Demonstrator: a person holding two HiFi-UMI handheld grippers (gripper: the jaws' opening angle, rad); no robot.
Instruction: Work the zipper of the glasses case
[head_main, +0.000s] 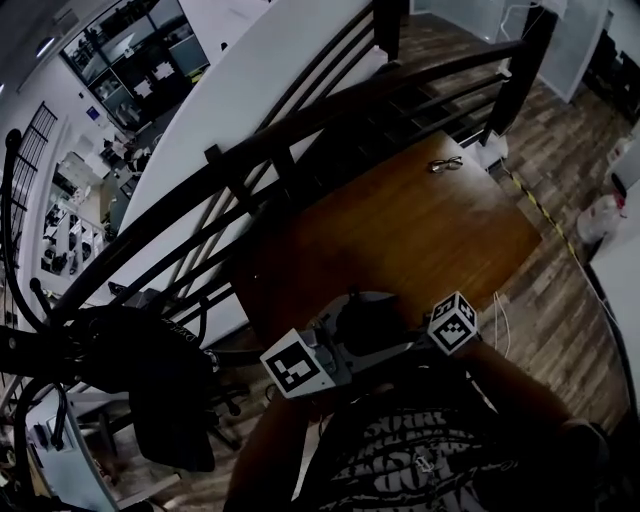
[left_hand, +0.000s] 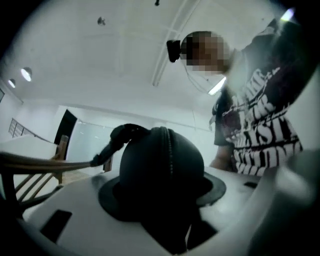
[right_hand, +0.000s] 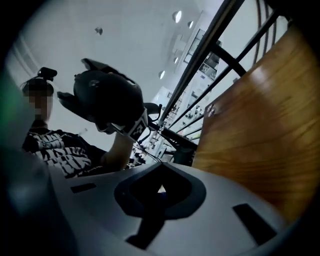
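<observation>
Clamping the dark, rounded, zipped glasses case (left_hand: 150, 170) at frame centre, the left gripper (left_hand: 160, 212) steadies it. The right gripper (right_hand: 158, 194), jaws together and empty, looks due to open and catch the zipper (left_hand: 168, 150) next.

right tongs (right_hand: 159, 189) closed and empty; dark glasses case (right_hand: 107, 97) held up at left, wooden table (right_hand: 265, 130) right.
</observation>
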